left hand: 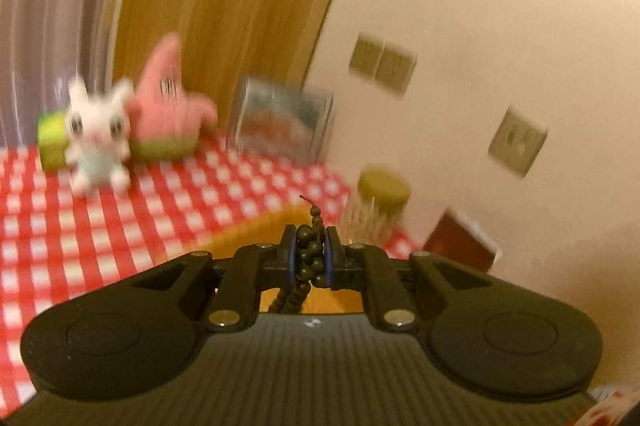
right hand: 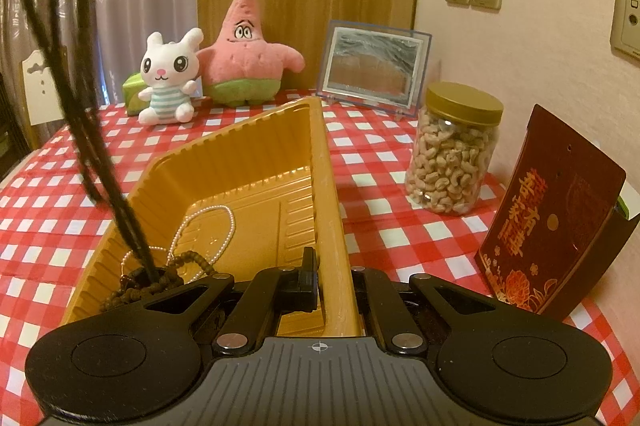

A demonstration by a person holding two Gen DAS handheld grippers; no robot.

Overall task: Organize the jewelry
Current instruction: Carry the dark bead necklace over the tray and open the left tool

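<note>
My left gripper (left hand: 312, 238) is shut on a strand of dark wooden beads (left hand: 316, 216), with loops hanging below the blue pads. Under it lies a blurred gold tray (left hand: 256, 230). In the right wrist view the same dark strand (right hand: 100, 166) hangs from the top left corner down into the gold plastic tray (right hand: 324, 166), its lower end resting in the near left corner. A white pearl necklace (right hand: 230, 222) and a brown bead strand (right hand: 192, 260) lie on the tray floor. My right gripper (right hand: 332, 282) is shut on the tray's right rim.
The red-and-white checked tablecloth (right hand: 380, 226) carries a white rabbit plush (right hand: 168, 78), a pink star plush (right hand: 246, 54), a picture frame (right hand: 374, 66), a jar of cashews (right hand: 452, 154) and a dark red box (right hand: 548, 214). The wall stands close on the right.
</note>
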